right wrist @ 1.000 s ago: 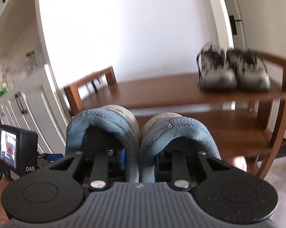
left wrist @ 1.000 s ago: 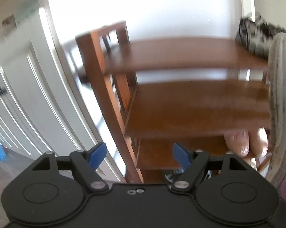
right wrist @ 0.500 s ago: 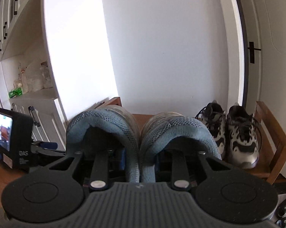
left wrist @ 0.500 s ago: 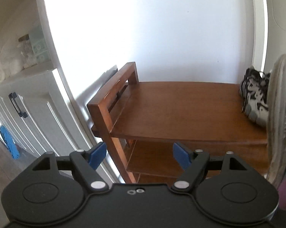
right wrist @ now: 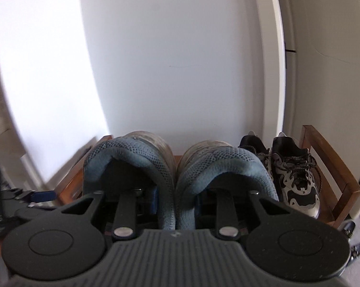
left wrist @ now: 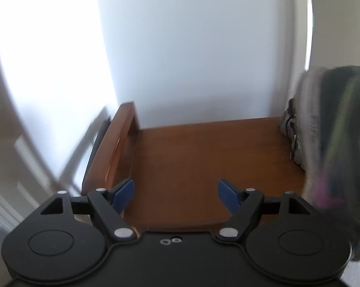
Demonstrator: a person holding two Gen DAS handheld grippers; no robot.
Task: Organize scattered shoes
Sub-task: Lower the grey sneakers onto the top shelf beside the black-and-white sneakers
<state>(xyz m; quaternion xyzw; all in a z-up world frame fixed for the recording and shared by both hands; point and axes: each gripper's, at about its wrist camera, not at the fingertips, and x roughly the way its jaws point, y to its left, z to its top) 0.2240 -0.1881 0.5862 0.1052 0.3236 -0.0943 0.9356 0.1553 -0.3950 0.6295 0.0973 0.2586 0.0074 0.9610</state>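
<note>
Both grippers are rising since a second ago, now looking down on the top shelf [left wrist: 203, 162]. The right gripper [right wrist: 175, 198] is pinching the blue shoes [right wrist: 129, 162] together by their collars. The left gripper [left wrist: 176, 192] is gaping, empty. One grey pair [right wrist: 297, 174] is already shelved, whole only in the right view; other shoes are lying on the floor

**Wood, mesh and matt plastic**

The wooden shoe rack [left wrist: 203, 157] is showing a smooth, reddish-brown, faintly glossy finish. The blue-grey shoes [right wrist: 175, 167] are wearing a knitted mesh cloth with padded collars (their toes looking scuffed). The black-and-grey sneakers [right wrist: 292, 174] are showing laces and slightly shiny panels. The right gripper [right wrist: 175, 205] is looking like matt, speckled black plastic with metal pins.
</note>
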